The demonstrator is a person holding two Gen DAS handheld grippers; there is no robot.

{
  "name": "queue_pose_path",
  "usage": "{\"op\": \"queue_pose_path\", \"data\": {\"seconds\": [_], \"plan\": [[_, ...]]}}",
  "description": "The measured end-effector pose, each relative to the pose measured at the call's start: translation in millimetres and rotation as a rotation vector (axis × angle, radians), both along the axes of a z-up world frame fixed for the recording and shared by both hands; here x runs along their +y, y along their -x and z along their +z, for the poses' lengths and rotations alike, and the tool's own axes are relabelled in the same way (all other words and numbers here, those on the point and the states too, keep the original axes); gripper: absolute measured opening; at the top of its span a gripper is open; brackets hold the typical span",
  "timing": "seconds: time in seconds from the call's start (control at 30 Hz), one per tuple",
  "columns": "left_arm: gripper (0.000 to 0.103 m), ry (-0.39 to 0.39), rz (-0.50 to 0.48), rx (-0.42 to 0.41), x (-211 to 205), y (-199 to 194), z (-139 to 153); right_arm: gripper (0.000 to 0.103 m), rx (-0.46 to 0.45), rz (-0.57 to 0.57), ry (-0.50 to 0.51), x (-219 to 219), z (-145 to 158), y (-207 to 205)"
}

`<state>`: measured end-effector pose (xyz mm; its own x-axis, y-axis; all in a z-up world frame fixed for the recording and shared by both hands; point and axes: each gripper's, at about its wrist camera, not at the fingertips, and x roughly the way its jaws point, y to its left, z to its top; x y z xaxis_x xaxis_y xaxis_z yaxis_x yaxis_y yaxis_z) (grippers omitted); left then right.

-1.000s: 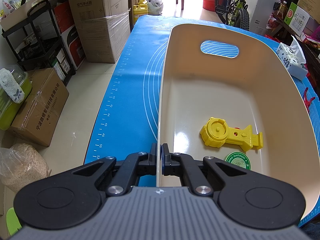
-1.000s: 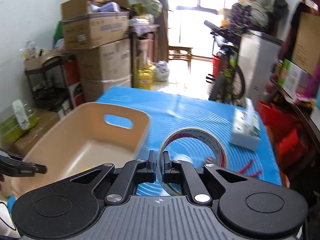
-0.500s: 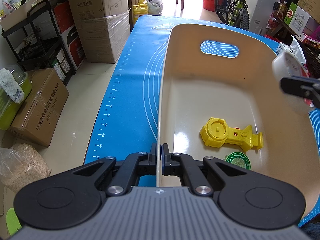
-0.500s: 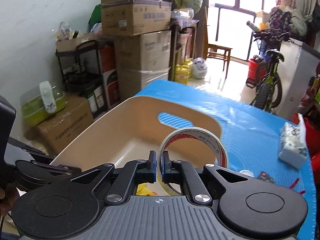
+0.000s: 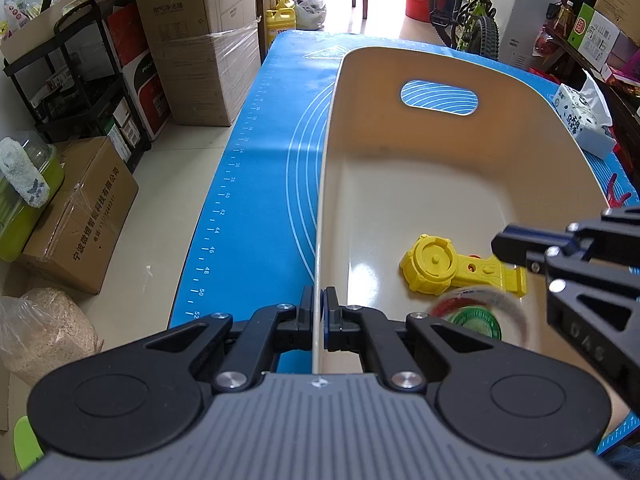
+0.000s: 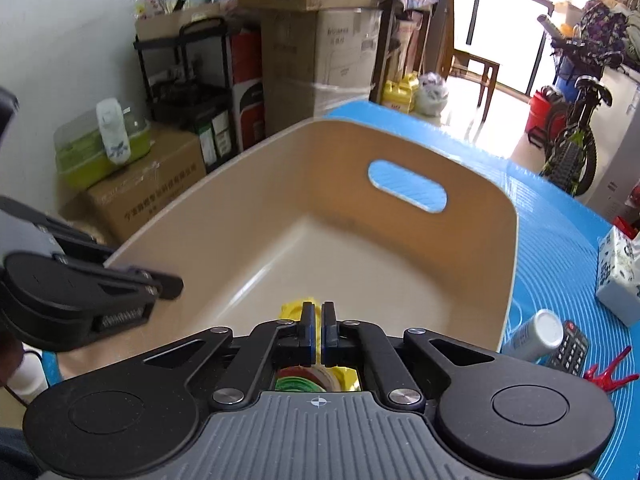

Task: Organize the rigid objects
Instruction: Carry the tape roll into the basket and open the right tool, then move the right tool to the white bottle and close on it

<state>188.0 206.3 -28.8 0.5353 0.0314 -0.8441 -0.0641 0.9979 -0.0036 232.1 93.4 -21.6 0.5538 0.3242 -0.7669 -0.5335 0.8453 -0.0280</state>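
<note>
A beige bin point(image 5: 326, 184) point(image 6: 512, 240) stands on the blue mat. My left gripper point(image 5: 319, 300) point(image 6: 172, 286) is shut on the bin's left rim. A yellow plastic tool point(image 5: 436, 268) point(image 6: 292, 308) and a green round tin point(image 5: 480, 322) point(image 6: 292, 384) lie on the bin's floor. A clear tape roll point(image 5: 500, 296) point(image 6: 320, 374), blurred, is down over the green tin, below my right gripper point(image 5: 504, 246) point(image 6: 319, 320). The right jaws stand shut over the bin with nothing between the pads.
On the mat to the right of the bin are a white bottle point(image 6: 532, 334), a black remote point(image 6: 570, 350), a red clip point(image 6: 608, 376) and a tissue pack point(image 5: 580, 128) point(image 6: 620, 276). Cardboard boxes and a black shelf stand on the floor to the left.
My right gripper came in over the bin and sank. The tape roll it was gripping is out of its jaws and down in the bin. The left gripper kept still.
</note>
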Motion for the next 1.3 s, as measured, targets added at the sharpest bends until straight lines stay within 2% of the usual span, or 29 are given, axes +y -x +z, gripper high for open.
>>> {"op": "queue_pose_path", "data": {"seconds": [0.1, 0.23, 0.27, 0.3, 0.37, 0.47, 0.57, 0.73, 0.9, 1.3], "plan": [[0.005, 0.000, 0.000, 0.000, 0, 0, 0, 0.015, 0.030, -0.022, -0.017, -8, -2, -3], [0.005, 0.000, 0.000, 0.000, 0, 0, 0, 0.025, 0.012, -0.077, -0.089, -31, 11, -5], [0.005, 0.000, 0.000, 0.000, 0, 0, 0, 0.035, -0.002, -0.088, -0.102, -37, 16, -5], [0.005, 0.000, 0.000, 0.000, 0, 0, 0, 0.038, -0.020, -0.098, -0.111, -44, 21, -5], [0.005, -0.001, 0.000, 0.000, 0, 0, 0, 0.050, -0.066, -0.124, -0.128, -58, 33, -6], [0.005, -0.001, 0.000, 0.000, 0, 0, 0, 0.057, -0.126, -0.173, -0.146, -80, 49, -11], [0.005, -0.001, 0.000, 0.000, 0, 0, 0, 0.065, -0.146, -0.235, -0.152, -104, 58, -21], [0.005, -0.001, -0.001, 0.000, 0, 0, 0, 0.070, -0.163, -0.327, -0.128, -141, 53, -39], [0.005, -0.001, 0.000, 0.000, 0, 0, 0, 0.071, -0.141, -0.379, -0.089, -166, 31, -55], [0.005, 0.000, -0.001, 0.002, 1, 1, 0, 0.071, -0.095, -0.329, 0.043, -158, -14, -83]]}}
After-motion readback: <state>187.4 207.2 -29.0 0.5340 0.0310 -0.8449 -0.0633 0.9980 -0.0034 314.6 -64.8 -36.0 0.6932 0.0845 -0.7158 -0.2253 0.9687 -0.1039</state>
